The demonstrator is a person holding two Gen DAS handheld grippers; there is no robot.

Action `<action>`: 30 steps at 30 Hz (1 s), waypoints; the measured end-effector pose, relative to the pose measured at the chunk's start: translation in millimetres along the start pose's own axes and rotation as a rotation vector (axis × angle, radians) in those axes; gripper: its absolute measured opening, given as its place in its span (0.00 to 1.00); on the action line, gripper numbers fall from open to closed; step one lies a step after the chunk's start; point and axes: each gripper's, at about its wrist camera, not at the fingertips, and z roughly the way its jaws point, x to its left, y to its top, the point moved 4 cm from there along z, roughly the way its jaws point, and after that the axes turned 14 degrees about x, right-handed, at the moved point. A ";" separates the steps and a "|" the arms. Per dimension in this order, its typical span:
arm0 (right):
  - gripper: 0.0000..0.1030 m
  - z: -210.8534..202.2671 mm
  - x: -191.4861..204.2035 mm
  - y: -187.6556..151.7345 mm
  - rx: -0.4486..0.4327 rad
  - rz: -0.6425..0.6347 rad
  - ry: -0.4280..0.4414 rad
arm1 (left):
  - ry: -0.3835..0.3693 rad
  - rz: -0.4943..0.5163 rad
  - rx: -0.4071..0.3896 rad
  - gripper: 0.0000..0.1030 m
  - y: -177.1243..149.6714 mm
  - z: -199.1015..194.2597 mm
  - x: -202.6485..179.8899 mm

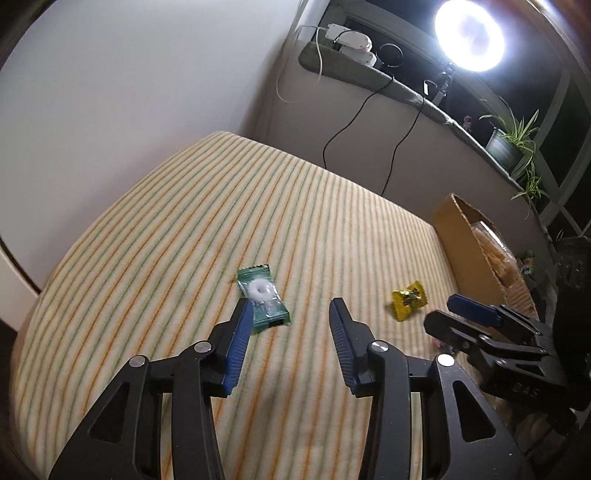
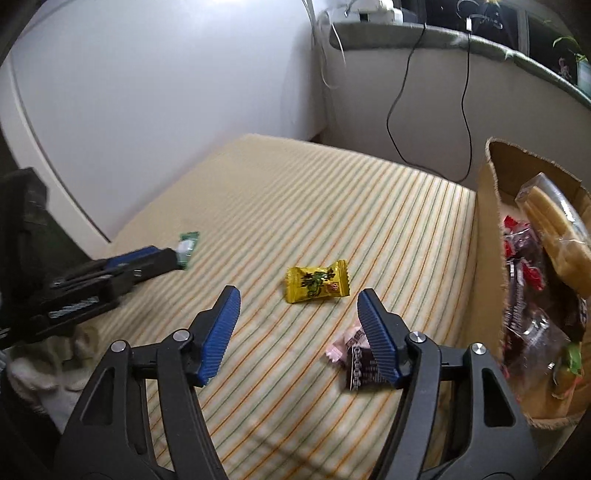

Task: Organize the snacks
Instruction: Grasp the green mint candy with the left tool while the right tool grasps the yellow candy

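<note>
A green wrapped candy (image 1: 263, 299) with a white ring sweet inside lies on the striped cloth, just past the left fingertip of my left gripper (image 1: 291, 306). That gripper is open with nothing between its fingers. A yellow wrapped candy (image 2: 317, 280) lies just beyond my right gripper (image 2: 298, 293), which is open and empty. A pink and dark wrapped candy (image 2: 354, 354) lies partly under its right finger. The yellow candy (image 1: 408, 300) also shows in the left wrist view, with the right gripper (image 1: 439, 312) beside it. My left gripper (image 2: 166, 260) reaches the green candy (image 2: 188, 247) in the right wrist view.
An open cardboard box (image 2: 487, 258) at the right edge of the striped cloth (image 2: 332, 206) holds several snack packets. Behind stand a white wall, a ledge (image 1: 369, 75) with cables and a device, a bright ring lamp (image 1: 469, 35) and potted plants (image 1: 511, 142).
</note>
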 end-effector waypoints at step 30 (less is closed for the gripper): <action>0.33 43.4 5.0 19.4 0.078 -0.108 -0.145 | 0.115 0.123 0.055 0.21 7.2 28.0 -7.1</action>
